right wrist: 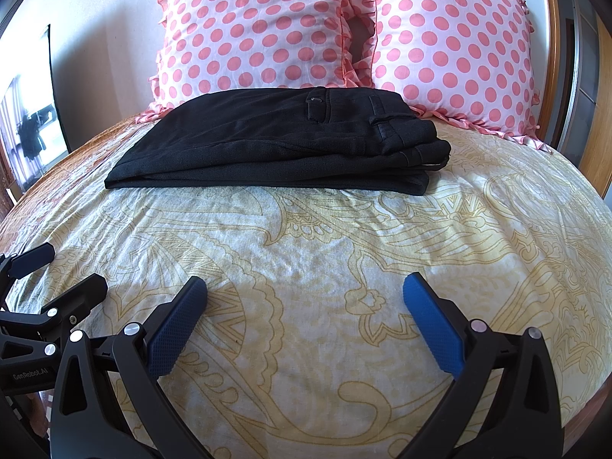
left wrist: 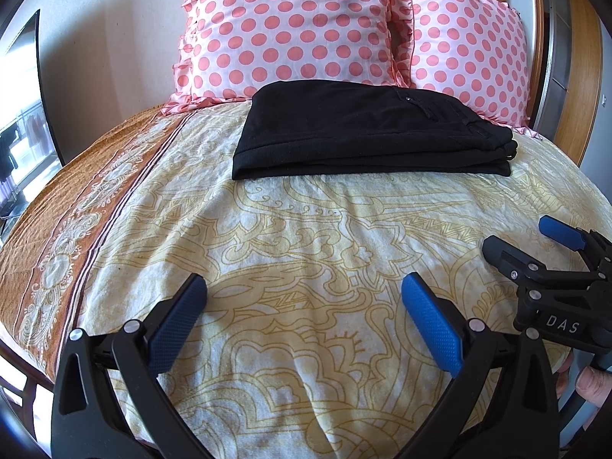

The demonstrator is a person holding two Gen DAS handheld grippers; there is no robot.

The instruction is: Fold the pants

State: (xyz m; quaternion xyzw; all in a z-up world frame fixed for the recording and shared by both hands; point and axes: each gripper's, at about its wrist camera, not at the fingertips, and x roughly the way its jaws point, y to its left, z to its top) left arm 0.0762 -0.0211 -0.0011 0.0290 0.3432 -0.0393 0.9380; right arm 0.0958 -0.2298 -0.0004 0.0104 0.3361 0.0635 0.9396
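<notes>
1. Pants, black woven-fabric trousers (left wrist: 367, 130) folded into a flat stack, lie well ahead of both sets of jaws and touch neither.
2. Left gripper (left wrist: 304, 317) has its blue-padded jaws spread wide with nothing between them but the cream bedspread with yellow paisley lines (left wrist: 306, 237). Right gripper (right wrist: 306, 317) stands the same way: jaws wide apart, holding nothing, low over the cloth.
3. Each tool shows in the other's view, the right gripper (left wrist: 535, 244) at the right edge and the left gripper (right wrist: 57, 271) at the left edge, so they sit side by side near the bed's front.
4. The black trousers (right wrist: 267, 141) lie with their long axis crosswise, left to right; the waistband with belt loops and a pocket slit points right, the smooth folded edge left.
5. Several layers show at the right end, stacked fairly evenly.
6. Just behind the stack, two pink satin pillows with coral polka dots and ruffled edges (left wrist: 290, 26) (right wrist: 451, 46) lean upright; whether the stack touches them I cannot tell.
7. An orange patterned border (left wrist: 76, 206) runs along the bedspread's left side.
</notes>
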